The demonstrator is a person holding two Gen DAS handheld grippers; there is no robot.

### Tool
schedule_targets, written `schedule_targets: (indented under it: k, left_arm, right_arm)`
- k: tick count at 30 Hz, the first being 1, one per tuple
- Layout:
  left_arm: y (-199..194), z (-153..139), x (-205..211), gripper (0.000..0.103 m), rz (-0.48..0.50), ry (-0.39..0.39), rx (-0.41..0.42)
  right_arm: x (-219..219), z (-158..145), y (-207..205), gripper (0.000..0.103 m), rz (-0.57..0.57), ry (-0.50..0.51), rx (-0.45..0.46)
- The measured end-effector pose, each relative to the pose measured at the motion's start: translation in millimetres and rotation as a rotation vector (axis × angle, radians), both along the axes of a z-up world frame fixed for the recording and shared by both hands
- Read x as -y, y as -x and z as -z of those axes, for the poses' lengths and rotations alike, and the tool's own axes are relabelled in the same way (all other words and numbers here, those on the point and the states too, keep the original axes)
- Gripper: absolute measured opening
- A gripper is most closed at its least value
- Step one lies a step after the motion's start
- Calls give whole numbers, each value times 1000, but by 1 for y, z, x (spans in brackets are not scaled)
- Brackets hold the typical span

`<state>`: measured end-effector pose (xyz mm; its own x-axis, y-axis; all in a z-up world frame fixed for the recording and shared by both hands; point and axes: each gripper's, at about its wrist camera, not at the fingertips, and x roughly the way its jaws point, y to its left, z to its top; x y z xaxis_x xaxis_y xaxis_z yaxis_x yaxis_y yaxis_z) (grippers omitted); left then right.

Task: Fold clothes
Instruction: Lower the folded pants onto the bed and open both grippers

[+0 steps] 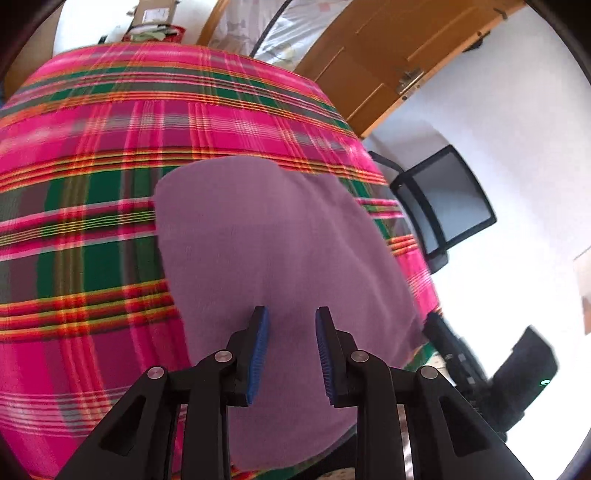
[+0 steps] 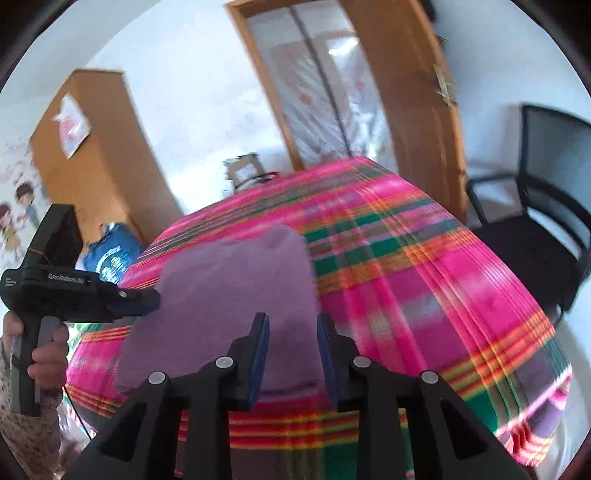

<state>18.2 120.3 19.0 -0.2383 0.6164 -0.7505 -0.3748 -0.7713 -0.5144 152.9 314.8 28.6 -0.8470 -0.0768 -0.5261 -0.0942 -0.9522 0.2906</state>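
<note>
A purple folded garment (image 1: pixel 280 240) lies flat on the pink and green plaid tablecloth (image 1: pixel 92 147), near the table's front right corner. My left gripper (image 1: pixel 291 314) hovers over its near part, open, with only air between the blue pads (image 1: pixel 258 354). In the right wrist view the same garment (image 2: pixel 236 280) sits just ahead of my right gripper (image 2: pixel 291 317), which is open too and grips nothing. A hand (image 2: pixel 44 358) holds the left gripper (image 2: pixel 151 299) at the garment's left edge. The right gripper (image 1: pixel 434 321) shows at the garment's right corner.
A black mesh chair (image 2: pixel 546 206) stands off the table's right side. Behind the table are a wooden door (image 2: pixel 417 110), a wooden cabinet (image 2: pixel 92 155) and a blue bag (image 2: pixel 110 258). A box with small items (image 1: pixel 155 29) sits past the far table edge.
</note>
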Motion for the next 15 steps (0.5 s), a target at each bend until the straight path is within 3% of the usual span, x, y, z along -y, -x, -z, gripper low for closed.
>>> schedule_targets:
  k: [3,5,8,15]
  left_arm:
    - [-1,8,8,27,-18,-2,20]
    - [-3,12,11,27,-20,-3,24]
    - [-7,15,15,27,-17,4,12]
    - [-24,20,21,27,-16,22,-26]
  right_arm:
    - [23,-3,13,28,-119,-49,-19]
    - [29,5,22,28,-148,-58,18]
    - [39,22,28,28,-167,-70,69]
    - [41,35,20,28,-159,-110,60]
